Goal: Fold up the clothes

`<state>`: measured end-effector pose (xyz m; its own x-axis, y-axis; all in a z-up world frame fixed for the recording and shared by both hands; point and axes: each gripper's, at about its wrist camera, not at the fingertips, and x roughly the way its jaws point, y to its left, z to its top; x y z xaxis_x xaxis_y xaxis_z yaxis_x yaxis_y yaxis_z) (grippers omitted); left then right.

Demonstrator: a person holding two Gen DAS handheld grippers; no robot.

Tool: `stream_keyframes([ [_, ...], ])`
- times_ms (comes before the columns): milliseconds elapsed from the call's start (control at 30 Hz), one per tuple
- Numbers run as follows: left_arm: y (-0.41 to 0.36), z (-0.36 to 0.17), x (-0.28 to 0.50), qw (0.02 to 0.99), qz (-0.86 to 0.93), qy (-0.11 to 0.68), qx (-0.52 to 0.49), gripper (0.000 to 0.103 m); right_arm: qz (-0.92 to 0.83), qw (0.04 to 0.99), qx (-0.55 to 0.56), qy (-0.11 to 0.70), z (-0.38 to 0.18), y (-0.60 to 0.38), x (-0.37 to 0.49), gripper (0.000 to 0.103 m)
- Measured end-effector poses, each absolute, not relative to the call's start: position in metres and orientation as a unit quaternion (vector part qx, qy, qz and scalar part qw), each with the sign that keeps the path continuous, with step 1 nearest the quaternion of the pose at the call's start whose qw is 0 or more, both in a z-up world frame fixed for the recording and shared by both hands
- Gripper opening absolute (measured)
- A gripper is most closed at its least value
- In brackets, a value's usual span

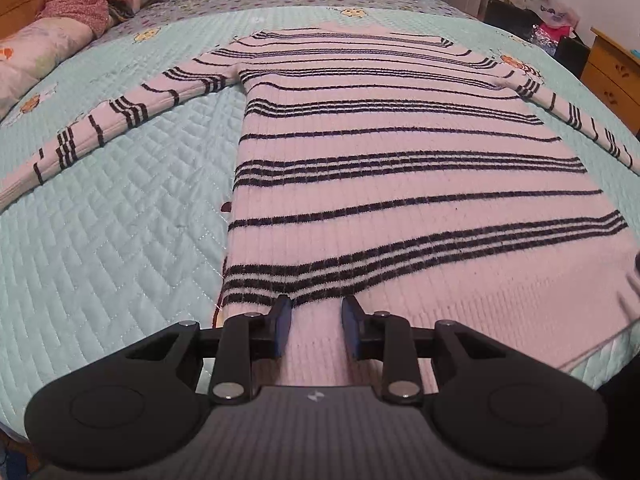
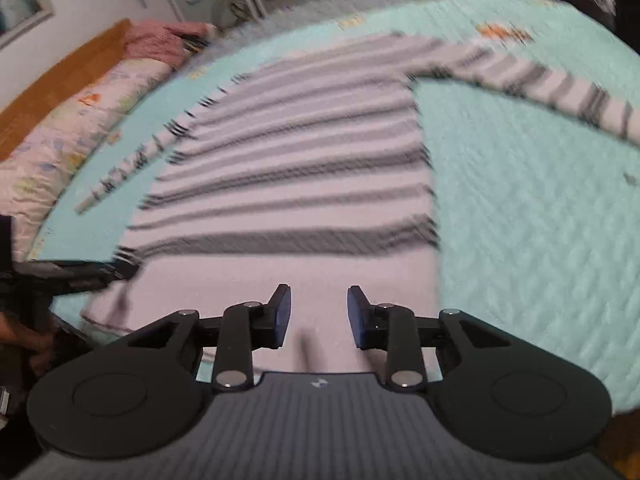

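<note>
Knit sweater (image 1: 400,184) hem lies between both grippers' (image 1: 316,320) (image 2: 319,312) spread fingers, seemingly unpinched; closing shallow could slip.

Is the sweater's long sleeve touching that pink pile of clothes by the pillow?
Apart. The left wrist view shows the striped sweater's sleeve lying on the green quilt, with bare quilt between it and the pink clothes pile.
</note>
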<state>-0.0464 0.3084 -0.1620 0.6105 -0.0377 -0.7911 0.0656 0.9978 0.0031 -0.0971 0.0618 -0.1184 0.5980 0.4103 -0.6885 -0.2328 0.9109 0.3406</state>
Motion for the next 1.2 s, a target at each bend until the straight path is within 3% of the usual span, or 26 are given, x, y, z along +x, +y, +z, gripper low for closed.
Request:
stream_keyframes([
  [133,0.309,-0.161,-0.046,0.897,-0.029,0.442,0.015,0.031,0.187,0.888,0.096,0.41,-0.124,0.073,-0.089,0.05],
  [233,0.31,-0.161,-0.046,0.896,-0.03,0.442,0.015,0.031,0.156,0.883,0.044,0.44,-0.152,0.068,-0.088,0.048],
  [467,0.308,-0.162,-0.046,0.896,-0.031,0.442,0.018,0.031,0.169,0.886,0.041,0.43,-0.126,0.074,-0.096,0.049],
  [600,0.31,-0.162,-0.045,0.895,-0.03,0.444,0.013,0.032,0.19,0.893,0.046,0.405,-0.117,0.089,-0.085,0.056],
  [733,0.312,-0.162,-0.045,0.895,-0.031,0.446,0.01,0.032,0.169,0.876,-0.014,0.452,-0.151,0.093,-0.073,0.059],
  [1200,0.328,-0.162,-0.037,0.892,-0.037,0.448,-0.052,0.041,0.189,0.893,0.042,0.407,-0.103,0.08,-0.058,0.061],
])
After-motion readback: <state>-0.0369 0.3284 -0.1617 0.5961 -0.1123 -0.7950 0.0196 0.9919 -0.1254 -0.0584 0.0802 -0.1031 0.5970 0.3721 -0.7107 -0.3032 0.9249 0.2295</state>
